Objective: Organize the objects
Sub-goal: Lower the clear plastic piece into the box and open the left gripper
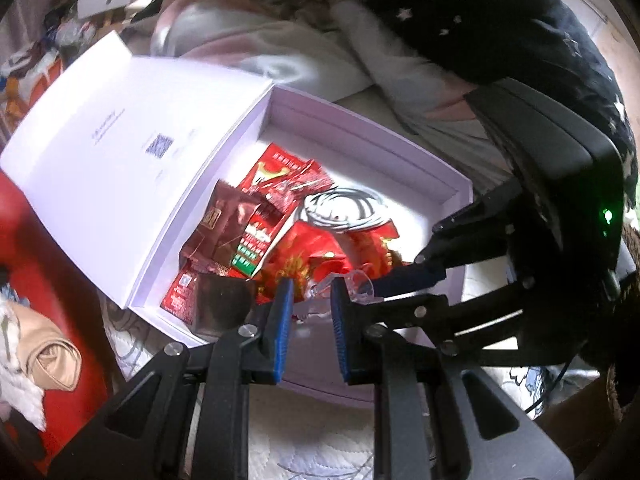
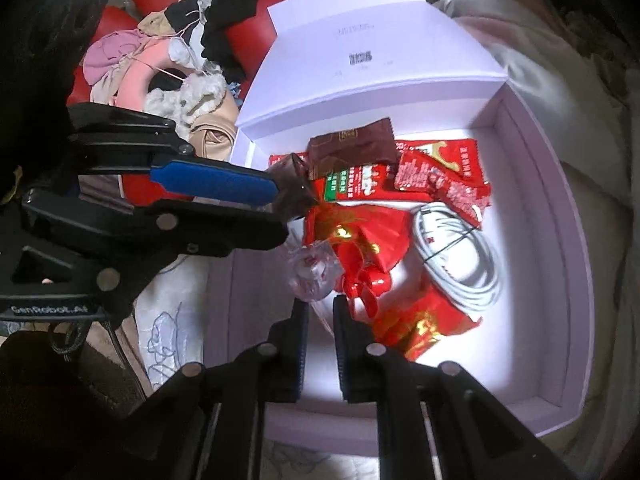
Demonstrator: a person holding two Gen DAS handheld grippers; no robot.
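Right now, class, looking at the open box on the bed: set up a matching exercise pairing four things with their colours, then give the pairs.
Things:
1. cable
2. lid
3. pads
4. pouch

Colours:
a. blue
b. brown
c. pale grey, coiled
d. white with small print

Pairs: 1-c, 2-d, 3-a, 4-b
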